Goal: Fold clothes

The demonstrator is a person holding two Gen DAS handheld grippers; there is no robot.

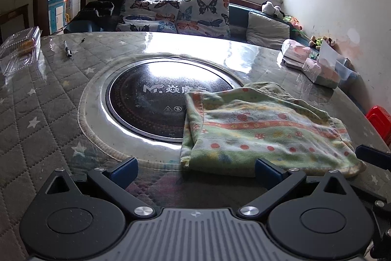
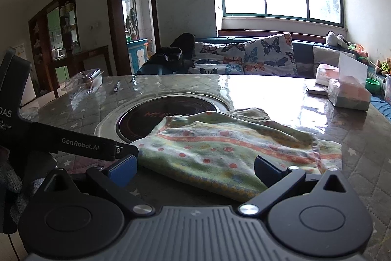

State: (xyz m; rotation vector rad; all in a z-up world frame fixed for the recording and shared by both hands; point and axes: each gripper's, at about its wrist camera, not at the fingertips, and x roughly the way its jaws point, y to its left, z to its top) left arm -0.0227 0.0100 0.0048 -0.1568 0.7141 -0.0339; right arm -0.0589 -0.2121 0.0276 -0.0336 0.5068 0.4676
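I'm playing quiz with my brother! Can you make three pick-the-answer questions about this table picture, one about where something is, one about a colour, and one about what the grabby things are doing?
1. Where does the folded cloth lie?
A. Partly over the round black cooktop
B. On the sofa
C. Inside the clear plastic box

2. What colour are the pads on the left tool?
A. Red
B. Blue
C. Yellow

3. What is the right tool doing?
A. Shut on the cloth
B. Shut on the pen
C. Open, holding nothing

Answers:
1. A, since the cloth's left edge covers part of the cooktop set in the table.
2. B, since both pads show blue in the left wrist view.
3. C, since its fingers stand wide apart with the cloth lying between and beyond them, ungripped.
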